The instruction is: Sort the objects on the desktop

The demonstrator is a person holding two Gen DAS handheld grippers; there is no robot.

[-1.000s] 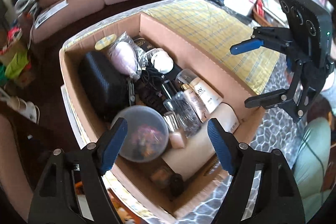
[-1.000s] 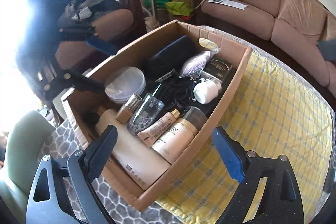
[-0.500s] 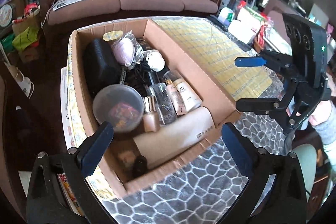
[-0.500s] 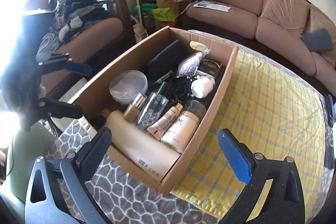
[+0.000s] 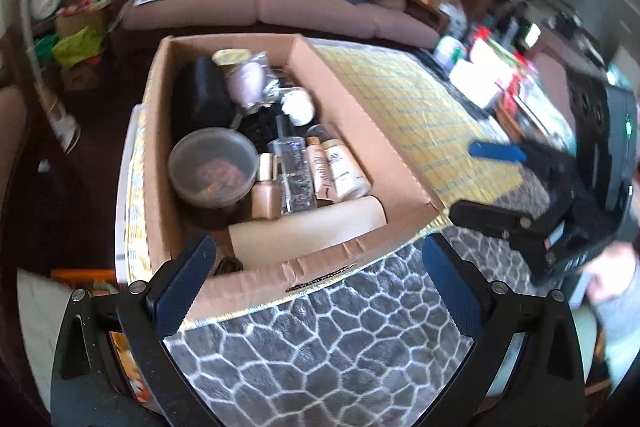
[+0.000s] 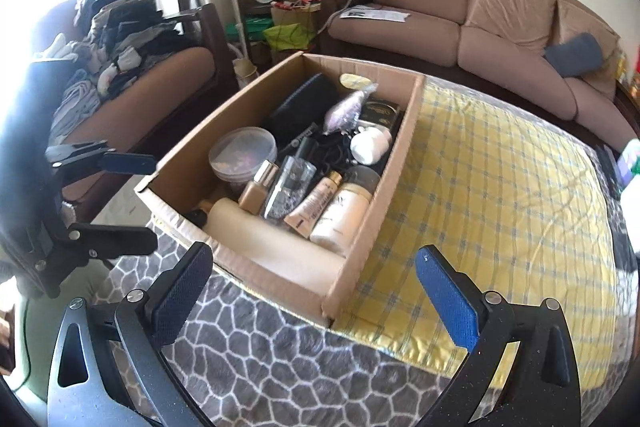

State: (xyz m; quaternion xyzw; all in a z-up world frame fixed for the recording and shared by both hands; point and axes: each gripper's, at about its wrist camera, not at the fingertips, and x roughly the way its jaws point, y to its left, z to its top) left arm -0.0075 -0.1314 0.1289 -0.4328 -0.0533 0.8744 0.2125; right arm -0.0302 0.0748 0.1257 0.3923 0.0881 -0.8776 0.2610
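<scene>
Left gripper (image 5: 316, 291) and right gripper (image 6: 314, 293): both spread wide, nothing between the fingers, each above the grey patterned cover at the near edge of the surface (image 6: 500, 187). Cardboard box (image 6: 352, 267) lies at 12 o'clock of both, packed with bottles (image 6: 340, 215), a round lidded tub (image 6: 243, 151) and a black case (image 5: 202, 95).

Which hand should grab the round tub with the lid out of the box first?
Probably the left. The tub sits against the box wall on the left gripper side, while bottles lie between it and the right gripper. Both grippers are open and empty.
</scene>
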